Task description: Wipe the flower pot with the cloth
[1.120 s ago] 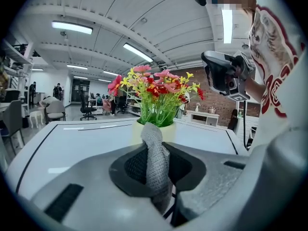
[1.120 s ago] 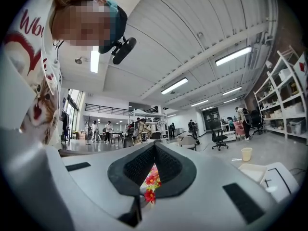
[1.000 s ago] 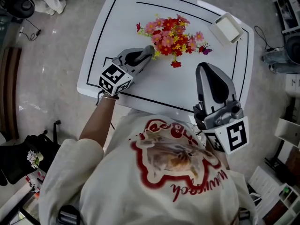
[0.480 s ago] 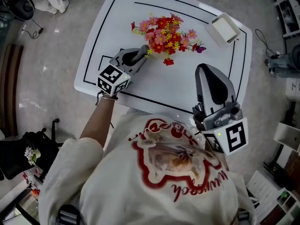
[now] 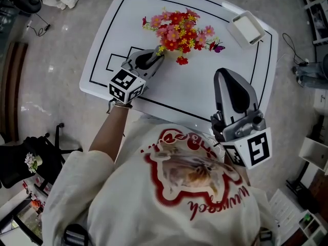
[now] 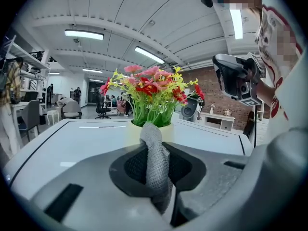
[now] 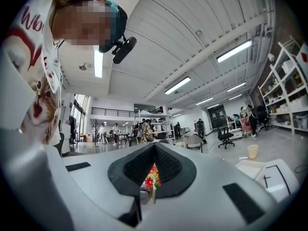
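The flower pot (image 6: 167, 133) is pale, stands on the white table (image 5: 205, 94) and holds red, pink and yellow flowers (image 5: 177, 25). In the head view the blooms hide the pot. My left gripper (image 5: 157, 55) is shut on a grey woven cloth (image 6: 155, 163), and the cloth's upper fold sits right in front of the pot's near side; whether it touches I cannot tell. My right gripper (image 5: 226, 72) hovers over the table's near right part, shut with nothing in it. It points level toward the flowers (image 7: 151, 178), well short of them.
A small white tray (image 5: 247, 28) sits at the table's far right corner. Black lines (image 5: 120, 14) are drawn on the tabletop. The person's torso fills the lower head view. Chairs, shelves and distant people surround the table.
The left gripper has swung slightly, so it points more toward the flowers, still holding the cloth. The right gripper stays shut in much the same spot.
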Action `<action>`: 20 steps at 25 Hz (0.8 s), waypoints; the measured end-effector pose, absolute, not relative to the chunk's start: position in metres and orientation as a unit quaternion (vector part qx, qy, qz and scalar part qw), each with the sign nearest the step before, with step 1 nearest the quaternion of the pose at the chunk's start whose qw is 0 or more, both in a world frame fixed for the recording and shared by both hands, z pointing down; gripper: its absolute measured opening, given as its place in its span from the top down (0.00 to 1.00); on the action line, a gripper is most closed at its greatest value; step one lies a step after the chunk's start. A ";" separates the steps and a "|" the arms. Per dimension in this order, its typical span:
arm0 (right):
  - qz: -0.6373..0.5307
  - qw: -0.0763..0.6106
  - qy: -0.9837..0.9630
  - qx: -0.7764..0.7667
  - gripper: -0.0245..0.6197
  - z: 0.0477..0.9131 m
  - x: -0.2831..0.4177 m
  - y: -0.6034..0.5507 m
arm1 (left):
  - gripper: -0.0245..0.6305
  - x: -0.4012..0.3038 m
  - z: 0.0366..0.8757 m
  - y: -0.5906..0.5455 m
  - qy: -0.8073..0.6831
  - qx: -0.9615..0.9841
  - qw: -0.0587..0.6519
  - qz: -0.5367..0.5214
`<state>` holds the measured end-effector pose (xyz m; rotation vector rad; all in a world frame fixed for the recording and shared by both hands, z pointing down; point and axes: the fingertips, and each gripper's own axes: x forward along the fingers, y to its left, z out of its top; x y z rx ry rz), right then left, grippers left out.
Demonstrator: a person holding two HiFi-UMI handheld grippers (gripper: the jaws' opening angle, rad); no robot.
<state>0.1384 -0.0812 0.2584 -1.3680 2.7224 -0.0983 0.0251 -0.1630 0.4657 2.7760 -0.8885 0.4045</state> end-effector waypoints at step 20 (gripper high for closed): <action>-0.047 0.052 0.890 -0.451 0.96 0.271 0.158 -0.066 | 0.87 0.053 0.468 -0.152 -0.313 0.934 0.103 0.138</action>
